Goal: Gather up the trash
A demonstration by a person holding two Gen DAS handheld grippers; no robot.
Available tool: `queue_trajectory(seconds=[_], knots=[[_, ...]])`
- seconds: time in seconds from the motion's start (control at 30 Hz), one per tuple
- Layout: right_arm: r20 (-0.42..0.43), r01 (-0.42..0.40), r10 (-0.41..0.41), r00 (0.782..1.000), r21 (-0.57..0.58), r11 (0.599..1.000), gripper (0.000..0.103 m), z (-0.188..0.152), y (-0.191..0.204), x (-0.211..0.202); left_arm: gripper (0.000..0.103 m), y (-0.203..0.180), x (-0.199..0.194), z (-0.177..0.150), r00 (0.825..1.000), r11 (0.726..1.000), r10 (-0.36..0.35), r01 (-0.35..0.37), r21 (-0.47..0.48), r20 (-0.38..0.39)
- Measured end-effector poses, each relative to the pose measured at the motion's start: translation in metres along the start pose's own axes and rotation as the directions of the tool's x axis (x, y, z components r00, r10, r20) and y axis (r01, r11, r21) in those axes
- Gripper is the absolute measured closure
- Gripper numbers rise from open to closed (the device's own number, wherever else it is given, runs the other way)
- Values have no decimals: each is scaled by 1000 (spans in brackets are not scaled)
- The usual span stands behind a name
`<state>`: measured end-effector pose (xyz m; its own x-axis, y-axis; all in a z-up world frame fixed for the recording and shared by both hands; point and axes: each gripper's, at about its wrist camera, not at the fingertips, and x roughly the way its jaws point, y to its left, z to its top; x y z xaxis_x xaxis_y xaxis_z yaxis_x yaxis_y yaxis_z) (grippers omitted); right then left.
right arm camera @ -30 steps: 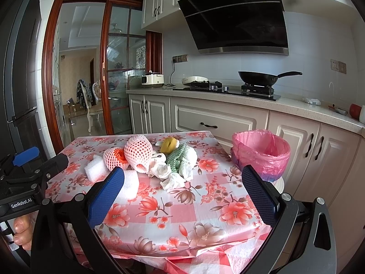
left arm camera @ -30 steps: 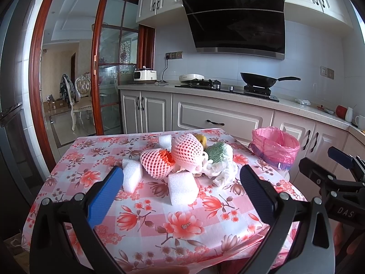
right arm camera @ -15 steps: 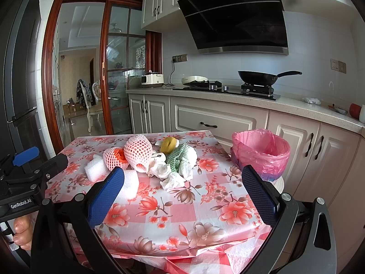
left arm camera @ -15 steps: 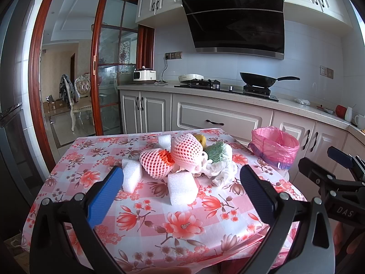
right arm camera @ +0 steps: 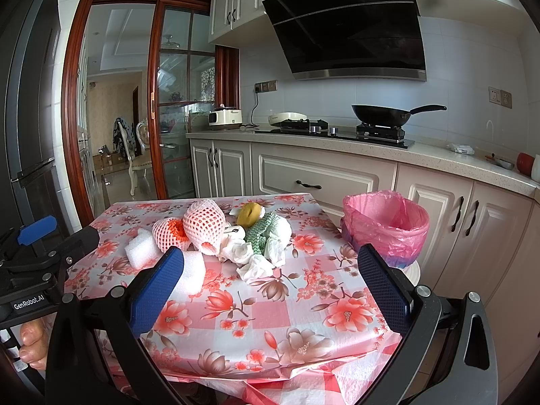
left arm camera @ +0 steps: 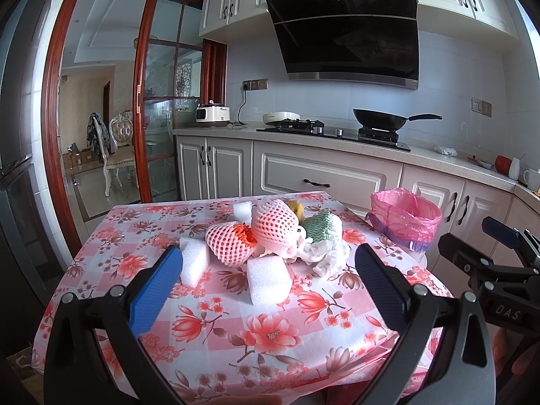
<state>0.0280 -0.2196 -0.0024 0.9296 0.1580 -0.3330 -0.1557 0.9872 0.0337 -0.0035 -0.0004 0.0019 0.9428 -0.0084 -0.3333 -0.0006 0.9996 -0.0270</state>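
- Trash is sitting in one heap at the middle of the floral tablecloth [left arm camera: 270, 330], centre of both views: two pink foam fruit nets [left arm camera: 275, 222], three white foam blocks [left arm camera: 268, 280], crumpled white tissues [left arm camera: 324, 253], a green patterned wrapper [left arm camera: 320, 227] and a yellowish fruit scrap [right arm camera: 249, 214] at the back.
- I am seeing nothing changing over the last second: the heap, the bin and both rigs are sitting where they were, apart from a faint drift of the left camera.
- I am reading that as the task not yet starting; every piece is still lying on the cloth and I cannot see into the bag.
- I am holding the left gripper [left arm camera: 268, 285] low at the near table edge, bottom of its frame, with its blue pads wide apart and nothing between them; the nearest foam block is lying just ahead, in line with the gap.
- I am holding the right gripper [right arm camera: 270, 285] likewise spread and empty, bottom of its frame, with the tissues ahead of it.
- The bin with the pink bag liner [right arm camera: 386, 227] is standing off the table's right side, middle right of both frames, its mouth open.
- I am judging the first pick to be the nearest foam block; it looks light and squashy, so a gentle closing should be enough.
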Motion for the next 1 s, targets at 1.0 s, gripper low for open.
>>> queue_trajectory(seconds=[1.0], knots=[[-16, 5, -5, 1000, 16, 1000, 7, -9, -4, 5, 4, 2, 3, -5, 999, 999, -50, 50, -13, -1]])
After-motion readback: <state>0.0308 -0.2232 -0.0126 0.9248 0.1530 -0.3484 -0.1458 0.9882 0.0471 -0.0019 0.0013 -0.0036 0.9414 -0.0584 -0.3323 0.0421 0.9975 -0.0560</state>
